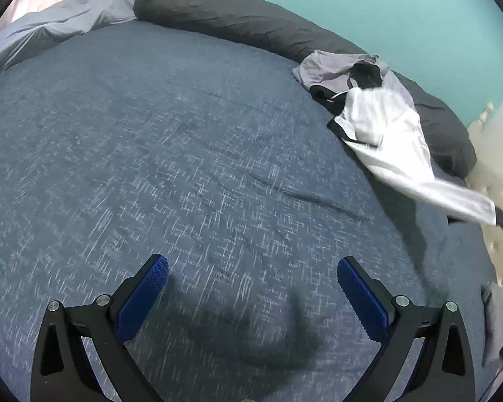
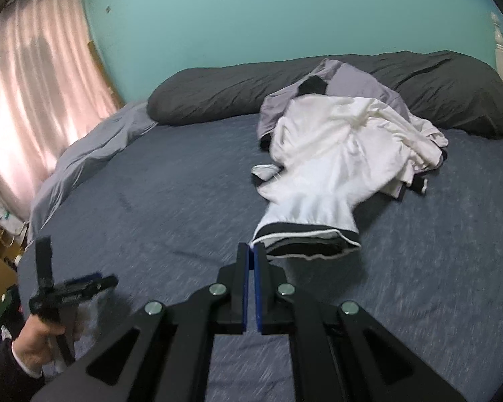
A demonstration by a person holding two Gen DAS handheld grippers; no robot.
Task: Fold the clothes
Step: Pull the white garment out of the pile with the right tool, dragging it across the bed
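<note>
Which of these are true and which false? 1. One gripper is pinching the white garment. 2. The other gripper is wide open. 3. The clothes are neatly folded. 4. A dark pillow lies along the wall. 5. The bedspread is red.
1. True: the right gripper is shut on the dark-trimmed edge of the white garment.
2. True: the left gripper stands open with nothing between its fingers.
3. False: the clothes lie in a rumpled pile, with a grey garment behind the white one.
4. True: the dark pillow.
5. False: the bedspread is mottled blue.
</note>
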